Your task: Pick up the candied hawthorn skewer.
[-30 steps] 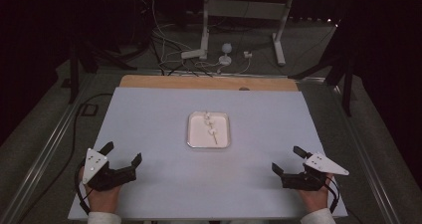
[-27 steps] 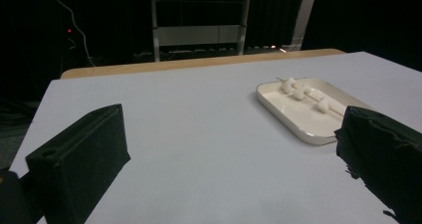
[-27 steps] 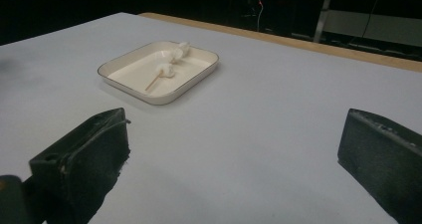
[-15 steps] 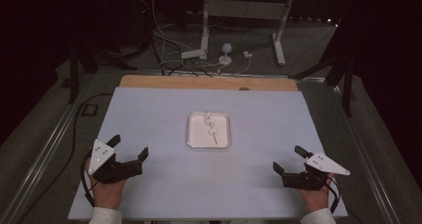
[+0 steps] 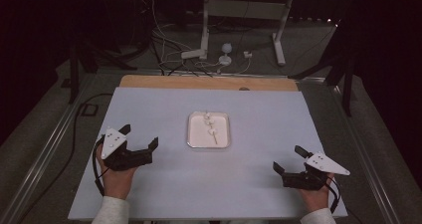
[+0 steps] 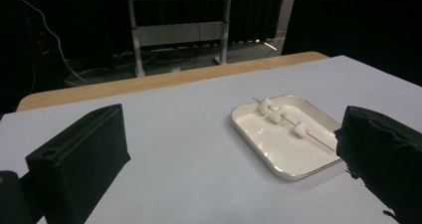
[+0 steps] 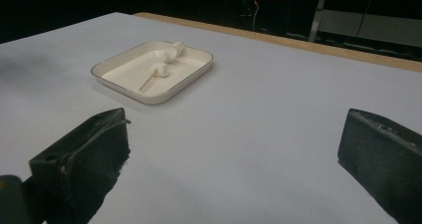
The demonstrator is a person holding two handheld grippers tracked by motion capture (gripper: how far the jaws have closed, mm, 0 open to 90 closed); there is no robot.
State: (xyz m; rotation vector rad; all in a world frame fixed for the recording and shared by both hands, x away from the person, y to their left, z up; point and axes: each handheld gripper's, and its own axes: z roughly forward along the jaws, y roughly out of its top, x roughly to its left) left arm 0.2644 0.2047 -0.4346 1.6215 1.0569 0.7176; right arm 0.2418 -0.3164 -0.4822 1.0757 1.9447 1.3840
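Nothing is picked up yet: the marshmallow skewer lies in the tray, both grippers released, well short of the tray.

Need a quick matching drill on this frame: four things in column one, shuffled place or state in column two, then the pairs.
Things
1. white rectangular tray
2. thin wooden skewer with white marshmallows
3. left gripper
4. right gripper

Places or states
A. open, over the table's near right part
B. lying in the tray
C. at the middle of the pale table cover
D. open, left of the tray

Pairs: 1-C, 2-B, 3-D, 4-A
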